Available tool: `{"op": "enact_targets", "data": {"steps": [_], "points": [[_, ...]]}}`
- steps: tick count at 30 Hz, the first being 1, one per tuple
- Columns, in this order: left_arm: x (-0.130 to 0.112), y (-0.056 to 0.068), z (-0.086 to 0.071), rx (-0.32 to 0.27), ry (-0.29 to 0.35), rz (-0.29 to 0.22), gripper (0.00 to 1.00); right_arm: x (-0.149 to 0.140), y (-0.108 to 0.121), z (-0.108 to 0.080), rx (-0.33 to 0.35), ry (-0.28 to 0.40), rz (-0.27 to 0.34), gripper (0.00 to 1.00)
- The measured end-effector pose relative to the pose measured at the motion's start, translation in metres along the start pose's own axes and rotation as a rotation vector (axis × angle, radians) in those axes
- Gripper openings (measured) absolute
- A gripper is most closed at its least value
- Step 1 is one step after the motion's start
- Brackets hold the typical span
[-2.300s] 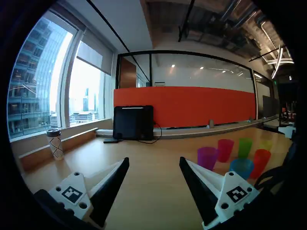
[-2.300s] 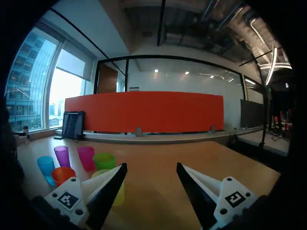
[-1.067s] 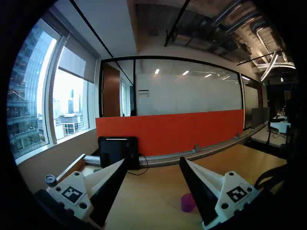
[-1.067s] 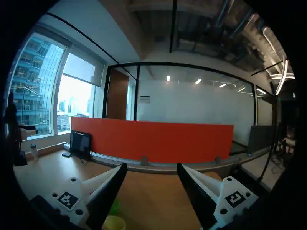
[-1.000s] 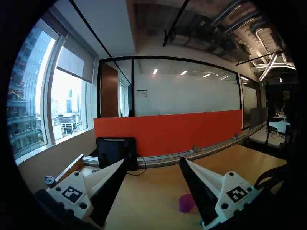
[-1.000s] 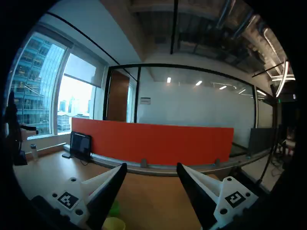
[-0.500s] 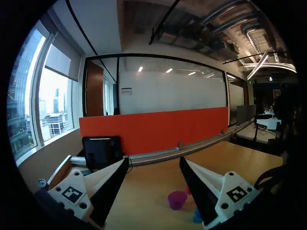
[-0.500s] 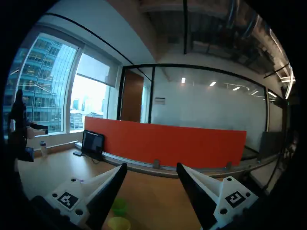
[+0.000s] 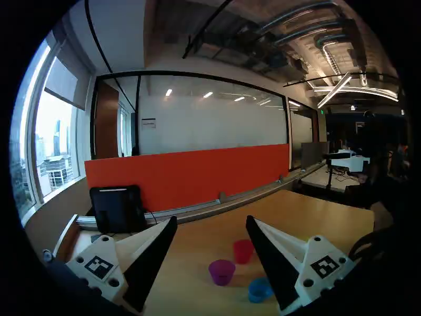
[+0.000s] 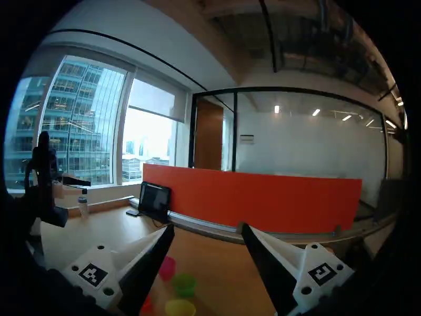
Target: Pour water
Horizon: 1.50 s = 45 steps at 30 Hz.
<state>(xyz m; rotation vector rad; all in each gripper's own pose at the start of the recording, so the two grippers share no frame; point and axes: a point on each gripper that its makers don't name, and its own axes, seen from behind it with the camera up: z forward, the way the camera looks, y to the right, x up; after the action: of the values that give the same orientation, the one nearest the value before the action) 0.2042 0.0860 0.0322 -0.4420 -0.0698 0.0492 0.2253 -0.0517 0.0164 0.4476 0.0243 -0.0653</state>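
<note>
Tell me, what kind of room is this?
Probably an open-plan office: a long wooden desk with an orange divider panel, a glass-walled room behind it, and tall windows facing high-rise towers.

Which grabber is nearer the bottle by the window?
Left. The bottle sits off to the side of the left gripper; the right gripper is farther off, across the table.

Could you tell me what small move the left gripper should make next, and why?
Probably tip the left gripper down toward the purple cup: it is open and empty, looks out over the table, and that cup stands low between its fingers.
</note>
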Motion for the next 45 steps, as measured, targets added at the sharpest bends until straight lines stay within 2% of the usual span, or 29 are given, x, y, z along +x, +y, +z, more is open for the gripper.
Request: {"op": "enact_targets", "data": {"steps": [9,15,23,33,41,45], "points": [[-0.018,0.008,0.003,-0.051,-0.046,0.000,0.97,-0.004,0.001,0.004,0.040,-0.048,-0.005,1.00],[-0.036,0.019,0.006,-0.100,-0.089,0.000,0.97,-0.009,-0.001,0.007,0.062,-0.082,-0.023,1.00],[-0.057,0.032,0.010,-0.150,-0.136,0.040,0.98,-0.023,-0.007,0.011,0.111,-0.131,-0.026,1.00],[-0.083,0.051,0.011,-0.213,-0.182,0.053,0.98,-0.038,-0.012,0.015,0.151,-0.175,-0.040,1.00],[-0.109,0.071,0.010,-0.266,-0.235,0.069,0.97,-0.054,-0.015,0.018,0.176,-0.215,-0.050,1.00],[-0.125,0.076,0.010,-0.278,-0.269,0.077,0.98,-0.064,-0.018,0.021,0.192,-0.241,-0.062,1.00]]}}
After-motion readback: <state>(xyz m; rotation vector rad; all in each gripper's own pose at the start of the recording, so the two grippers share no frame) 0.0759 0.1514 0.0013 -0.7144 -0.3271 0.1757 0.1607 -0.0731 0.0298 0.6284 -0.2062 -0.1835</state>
